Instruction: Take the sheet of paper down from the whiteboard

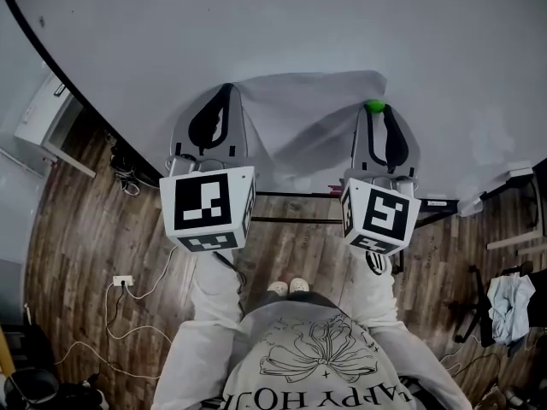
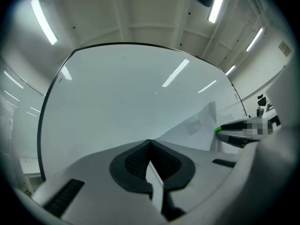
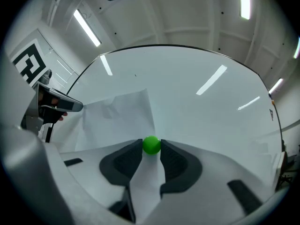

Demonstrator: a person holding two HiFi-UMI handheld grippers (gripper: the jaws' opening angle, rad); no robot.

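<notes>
Freeing the paper [image 1: 312, 114]: right gripper [image 3: 151, 143] clamps the magnet [image 3: 151, 145] between its tips, left gripper [image 2: 150, 143] pinches the paper's edge. Next, probably, pull the magnet off the whiteboard [image 1: 256, 24].

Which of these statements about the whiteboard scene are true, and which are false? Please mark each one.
1. The right gripper is closed on a green ball-shaped magnet. True.
2. The left gripper has its jaws wide apart and is empty. False: the jaws are shut on an edge of the sheet of paper.
3. The sheet of paper lies perfectly flat against the whiteboard. False: it is creased and partly lifts away from the board.
4. The wooden floor shows below the whiteboard in the head view. True.
</notes>
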